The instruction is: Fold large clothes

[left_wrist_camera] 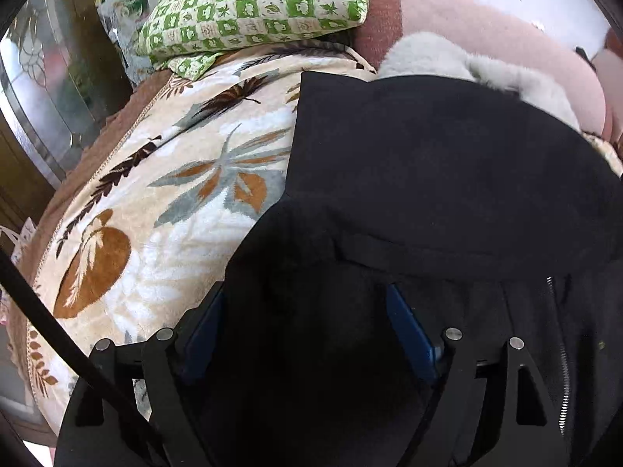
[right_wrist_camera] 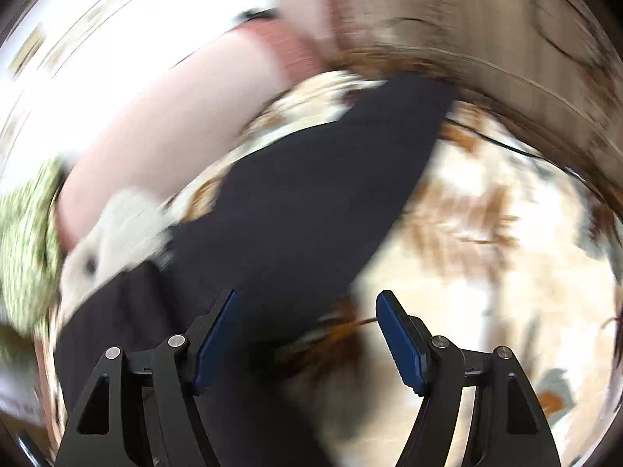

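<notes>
1. The cream plush blanket printed with brown, rust and grey leaves [left_wrist_camera: 187, 179] is the biggest thing under me. It fills the left-wrist view from about 7 to 11 o'clock and, smeared by blur, the right-wrist view [right_wrist_camera: 486, 264] from 1 to 5 o'clock.
2. The large black coat of thick matte cloth [left_wrist_camera: 447, 163] lies on top of that blanket. In the left-wrist view it covers the centre and everything from 1 to 6 o'clock, with a straight edge running up at 12. In the right-wrist view [right_wrist_camera: 319, 202] it shows as a dark band from 1 o'clock down to 7.
3. The pale pink fleece bedding [left_wrist_camera: 518, 46] sits beyond the coat at 1 to 2 o'clock.
4. The green-and-cream checked pillow with leaf motifs [left_wrist_camera: 257, 4] rests at 11 to 12 o'clock, at the far end of the blanket.
5. The pale grey-white fur trim [left_wrist_camera: 459, 62] peeks out along the coat's top edge at 1 o'clock; I cannot tell whether it is attached to the coat.
6. My left claw [left_wrist_camera: 307, 334] stands wide over the coat, black cloth between the blue pads [left_wrist_camera: 409, 330]; whether either pad touches it I cannot tell.
7. My right claw [right_wrist_camera: 307, 330] is wide too, nothing pinched; the coat's edge passes under its left finger, blanket under the other.
8. The coat's silver metal zipper [left_wrist_camera: 560, 350] runs down at 4 o'clock.
</notes>
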